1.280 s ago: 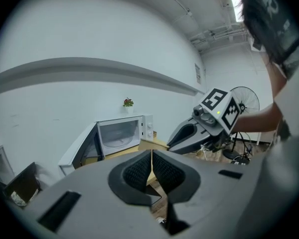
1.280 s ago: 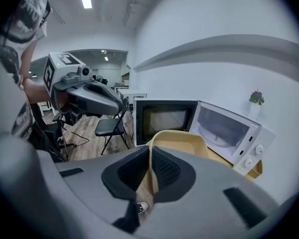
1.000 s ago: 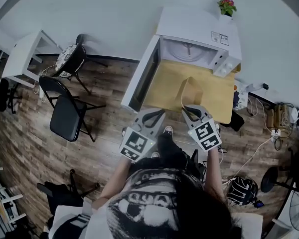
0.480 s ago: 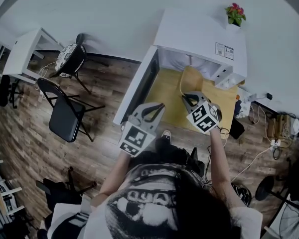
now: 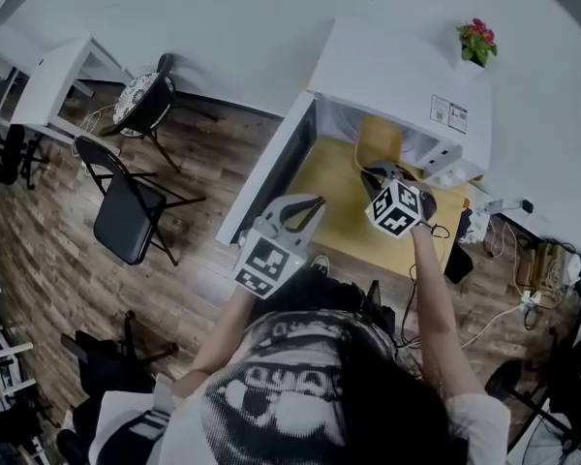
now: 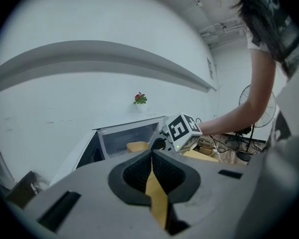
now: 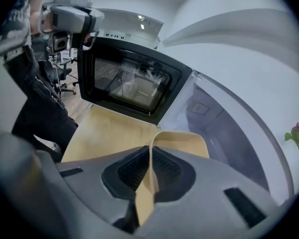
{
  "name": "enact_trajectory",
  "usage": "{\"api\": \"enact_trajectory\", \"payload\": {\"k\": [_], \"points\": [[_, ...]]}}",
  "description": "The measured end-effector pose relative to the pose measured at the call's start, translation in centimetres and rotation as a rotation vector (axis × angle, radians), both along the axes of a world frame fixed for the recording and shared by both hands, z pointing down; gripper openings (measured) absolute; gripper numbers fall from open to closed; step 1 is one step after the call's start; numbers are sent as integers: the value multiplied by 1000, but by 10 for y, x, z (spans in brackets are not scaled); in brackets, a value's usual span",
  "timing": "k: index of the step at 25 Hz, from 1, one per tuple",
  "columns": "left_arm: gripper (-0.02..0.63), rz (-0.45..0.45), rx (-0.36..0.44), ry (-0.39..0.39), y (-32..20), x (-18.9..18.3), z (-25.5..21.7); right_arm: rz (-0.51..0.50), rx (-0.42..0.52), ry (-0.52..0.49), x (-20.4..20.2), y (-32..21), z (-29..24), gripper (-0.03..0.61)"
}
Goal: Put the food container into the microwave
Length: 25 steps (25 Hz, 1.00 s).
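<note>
Both tongs are closed: right tongs pinch the wall of the food container, aiming it into the open microwave at twelve o'clock; left tongs wait empty at eight o'clock.

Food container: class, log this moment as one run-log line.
right claw shut on food container | food container at mouth of open microwave | left claw shut, holding nothing

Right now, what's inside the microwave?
The tan food container reaches into the opening, pinched by the right gripper. The floor of the microwave beneath it is hidden.
</note>
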<state>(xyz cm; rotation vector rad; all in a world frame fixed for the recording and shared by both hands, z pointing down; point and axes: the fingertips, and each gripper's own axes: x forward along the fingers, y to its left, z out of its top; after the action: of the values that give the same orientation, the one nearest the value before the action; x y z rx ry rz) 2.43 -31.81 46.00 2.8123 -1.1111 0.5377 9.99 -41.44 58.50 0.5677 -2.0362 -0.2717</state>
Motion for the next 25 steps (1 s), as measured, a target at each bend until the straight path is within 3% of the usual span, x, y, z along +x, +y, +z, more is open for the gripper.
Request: {"api": "enact_trajectory", "payload": {"k": [5,11,20,25], "points": [[8,-1,4,-16,-2,0,0,-44,51,88,6,-21,20,29],[8,-3,0,-34,-4,1,0,-29,99,135,15,-48,34,29],[8,18,-15,-54,-9,10,6,22,142,108,19,-91,31,31],[8,18,-24,-52,-15,11,8,65,120,60,19,-103,28,52]]}}
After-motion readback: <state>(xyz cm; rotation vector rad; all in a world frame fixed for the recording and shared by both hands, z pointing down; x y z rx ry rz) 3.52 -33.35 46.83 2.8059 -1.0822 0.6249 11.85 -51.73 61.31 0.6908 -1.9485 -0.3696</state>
